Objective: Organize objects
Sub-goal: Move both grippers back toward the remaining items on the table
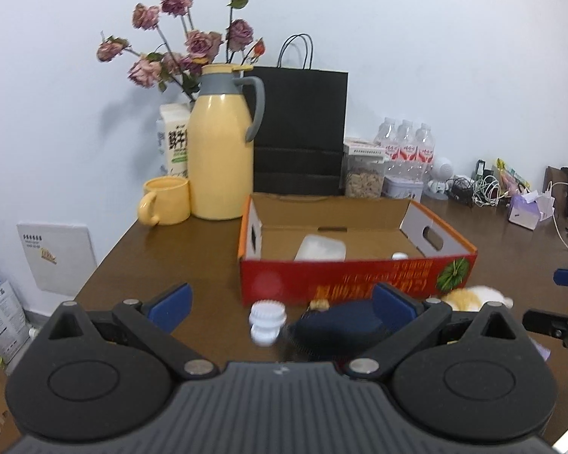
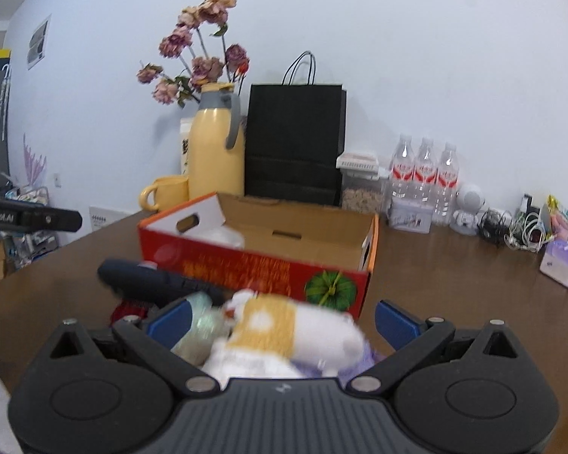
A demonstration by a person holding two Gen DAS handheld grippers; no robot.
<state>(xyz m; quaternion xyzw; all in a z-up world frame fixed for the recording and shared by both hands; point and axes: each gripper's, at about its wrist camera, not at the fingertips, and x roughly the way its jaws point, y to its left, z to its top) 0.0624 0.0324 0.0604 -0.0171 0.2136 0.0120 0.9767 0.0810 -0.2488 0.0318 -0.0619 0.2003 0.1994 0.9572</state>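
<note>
A red cardboard box [image 1: 356, 283] [image 2: 246, 265] lies open on the brown table, with a translucent white tub [image 1: 320, 247] and a small white cap [image 1: 399, 255] inside. In front of it lie a white ribbed bottle [image 1: 267, 319], a dark navy brush [image 1: 337, 325] [image 2: 151, 280] and a yellow-and-white plush toy [image 1: 469, 297] [image 2: 284, 325]. My left gripper [image 1: 282, 304] is open, with the bottle and brush beyond its fingers. My right gripper [image 2: 282, 321] is open around the plush toy without clamping it. A pale green object [image 2: 204, 325] lies beside its left finger.
Along the wall stand a yellow thermos jug [image 1: 221, 151], a yellow mug [image 1: 166, 200], a milk carton [image 1: 174, 140], dried roses [image 1: 193, 41], a black paper bag [image 1: 299, 132], a cereal jar [image 1: 363, 174], water bottles [image 1: 405, 147], cables [image 1: 477, 189] and a tissue box [image 1: 526, 212].
</note>
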